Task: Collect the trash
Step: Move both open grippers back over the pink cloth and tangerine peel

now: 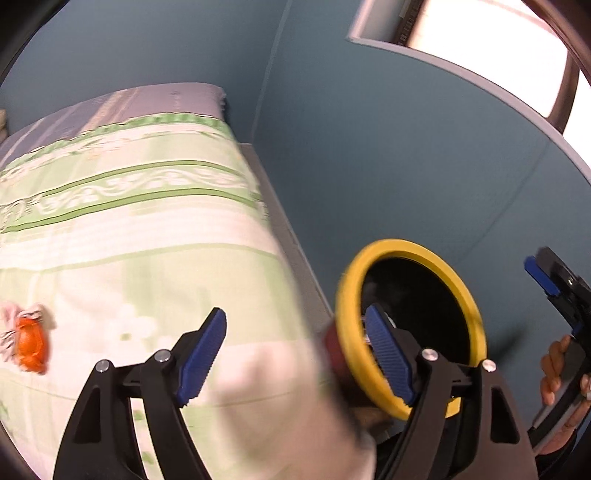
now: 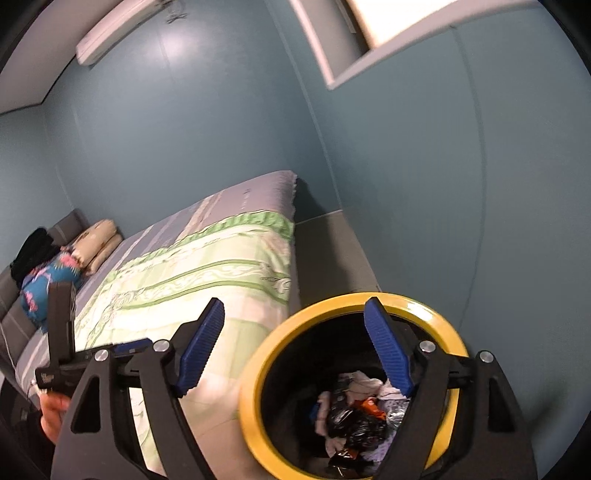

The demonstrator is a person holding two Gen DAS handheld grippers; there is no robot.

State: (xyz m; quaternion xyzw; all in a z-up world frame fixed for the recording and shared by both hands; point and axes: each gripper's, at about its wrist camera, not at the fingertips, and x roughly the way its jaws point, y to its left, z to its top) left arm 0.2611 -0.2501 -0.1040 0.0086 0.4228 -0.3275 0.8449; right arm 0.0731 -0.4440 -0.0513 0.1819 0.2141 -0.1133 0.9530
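Nearest in the left wrist view, we see the left gripper (image 1: 295, 354) w/ its blue pads (image 1: 201, 356) spread wide apart & nothing between them. It hangs over the edge of a bed (image 1: 147, 229) covered in a green-and-white patterned sheet; that part of the frame is smeared by motion. Behind the right-hand pad sits a bin (image 1: 410, 325) w/ a yellow rim, on the floor just beside the bed; its inside reads only as black here. At far left on the sheet lies an orange piece of trash (image 1: 31, 345) on a crumpled pale wrapper, well apart from the bin. At far right we catch the right gripper (image 1: 554, 284) & the person's hand (image 1: 557, 365) holding it.

The right wrist view gives what the left cannot. The right gripper (image 2: 293, 349) is also spread wide & empty, its right-hand pad over the bin's (image 2: 258, 387) mouth. We look straight down into the bin: crumpled trash (image 2: 354, 410) lies at the bottom, pale tissue, black plastic, an orange scrap. At lower left, part of the left gripper (image 2: 62, 332) shows, w/ a hand (image 2: 55, 410) under it.

Farther off, only this view shows the head of the bed: cream pillows (image 2: 101, 240), a blue floral bundle (image 2: 48, 284), a dark heap of cloth (image 2: 33, 251). Beyond, teal walls (image 2: 184, 129); high up, a white AC unit (image 2: 110, 37) & a bright window (image 2: 399, 18). The orange trash on the sheet isn't visible from this side.
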